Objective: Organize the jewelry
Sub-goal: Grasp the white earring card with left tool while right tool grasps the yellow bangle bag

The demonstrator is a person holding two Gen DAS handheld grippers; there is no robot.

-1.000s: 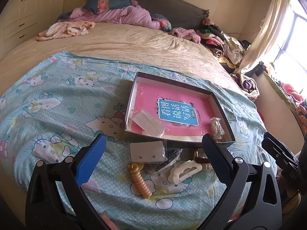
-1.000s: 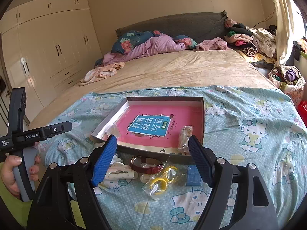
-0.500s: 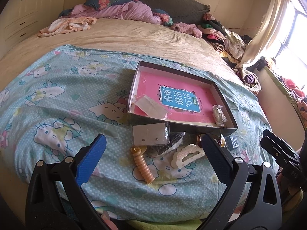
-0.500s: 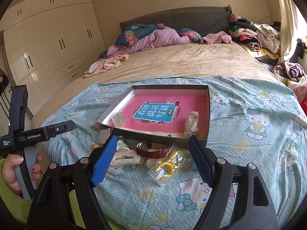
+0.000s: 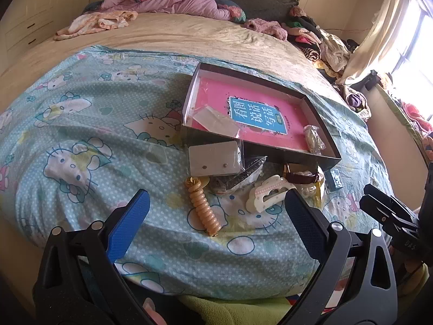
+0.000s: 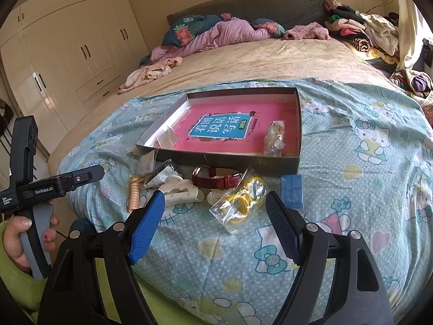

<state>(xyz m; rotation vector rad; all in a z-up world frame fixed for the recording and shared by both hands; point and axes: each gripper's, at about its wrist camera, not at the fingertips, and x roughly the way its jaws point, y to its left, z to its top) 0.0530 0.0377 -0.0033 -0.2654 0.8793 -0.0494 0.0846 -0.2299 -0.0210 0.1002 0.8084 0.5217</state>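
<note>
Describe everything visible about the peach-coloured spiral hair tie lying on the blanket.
The peach-coloured spiral hair tie looks like glossy plastic coil, stretched into a straight ribbed strand rather than a ring. It lies flat on the Hello Kitty blanket, its far end curled into a loop just below the grey earring card, possibly touching it. It sits between the open left gripper fingers' line of sight, ungripped. In the right wrist view it shows again, left of the cream hair claw.
</note>
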